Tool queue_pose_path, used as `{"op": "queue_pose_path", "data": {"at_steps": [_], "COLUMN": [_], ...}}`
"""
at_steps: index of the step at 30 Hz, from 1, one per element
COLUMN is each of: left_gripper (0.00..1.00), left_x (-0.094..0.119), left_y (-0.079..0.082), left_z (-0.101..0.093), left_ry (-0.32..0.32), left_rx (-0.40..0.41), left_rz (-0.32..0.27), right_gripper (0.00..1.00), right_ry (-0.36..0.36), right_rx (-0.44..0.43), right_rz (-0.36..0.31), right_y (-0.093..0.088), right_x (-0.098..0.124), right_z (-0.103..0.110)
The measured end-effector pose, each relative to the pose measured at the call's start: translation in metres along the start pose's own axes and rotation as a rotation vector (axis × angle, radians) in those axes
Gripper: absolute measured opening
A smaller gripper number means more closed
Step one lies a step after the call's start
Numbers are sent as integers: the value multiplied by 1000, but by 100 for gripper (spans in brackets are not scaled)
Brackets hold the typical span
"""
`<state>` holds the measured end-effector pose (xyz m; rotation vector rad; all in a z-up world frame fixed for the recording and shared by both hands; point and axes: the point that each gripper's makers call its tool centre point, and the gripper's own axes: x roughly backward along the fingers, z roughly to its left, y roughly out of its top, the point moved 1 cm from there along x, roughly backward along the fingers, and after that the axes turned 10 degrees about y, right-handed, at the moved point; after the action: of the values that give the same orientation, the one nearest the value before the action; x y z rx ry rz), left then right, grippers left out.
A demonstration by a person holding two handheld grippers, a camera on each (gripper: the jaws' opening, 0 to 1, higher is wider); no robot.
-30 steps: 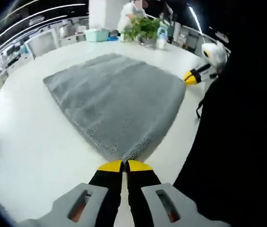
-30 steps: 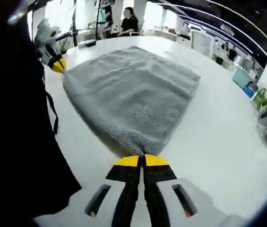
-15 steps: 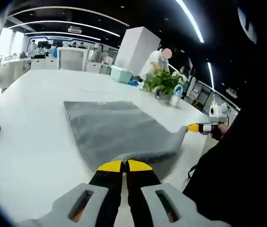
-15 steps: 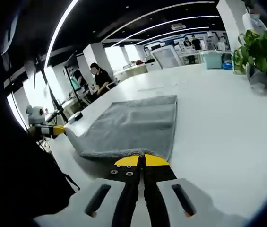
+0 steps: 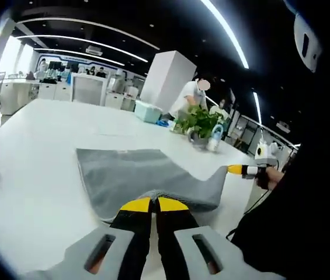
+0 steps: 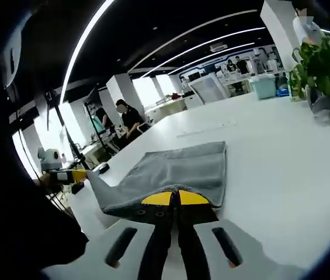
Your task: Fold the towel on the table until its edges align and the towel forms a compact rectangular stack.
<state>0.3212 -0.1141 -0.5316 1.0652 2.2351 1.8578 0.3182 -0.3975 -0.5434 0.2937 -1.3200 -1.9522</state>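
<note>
A: Both grippers, left gripper [image 5: 153,204] and right gripper [image 6: 175,198], pinch the gray towel's [image 5: 135,175] near corners tight, lifted off the white table [image 5: 30,192].

B: Its far edge lies toward 12 o'clock. One pinch could slip; that corner would drop crooked.

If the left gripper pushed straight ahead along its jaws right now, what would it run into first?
The grey towel itself. The left gripper is shut on a near corner, and the lifted cloth lies directly ahead of its tips. Beyond the towel's far edge comes bare white table, though depth there is hard to judge.
</note>
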Motion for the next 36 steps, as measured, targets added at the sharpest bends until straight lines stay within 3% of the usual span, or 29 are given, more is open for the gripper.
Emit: {"op": "queue_pose_path", "data": {"at_steps": [7, 14, 20, 25, 28, 36], "left_gripper": [2, 2, 2, 2, 2, 2], "left_x": [-11, -10, -2, 0, 2, 9], "left_y": [14, 31, 56, 68, 79, 93], "left_z": [-2, 0, -6, -5, -4, -5], "left_ry": [-34, -63, -88, -80, -88, -95], "left_rx": [39, 49, 119, 137, 192, 177], "left_rz": [-24, -56, -166, -215, -264, -302], "right_gripper": [0, 0, 0, 0, 0, 0], "right_ry": [-12, 5, 14, 33, 44, 71], "right_rx": [-27, -3, -35, -29, -18, -14], "right_rz": [-28, -113, -177, -223, -235, -287], "right_y": [10, 32, 47, 67, 76, 93], "right_x": [-19, -16, -4, -4, -5, -3], "right_z": [-8, -3, -6, -3, -1, 5]}}
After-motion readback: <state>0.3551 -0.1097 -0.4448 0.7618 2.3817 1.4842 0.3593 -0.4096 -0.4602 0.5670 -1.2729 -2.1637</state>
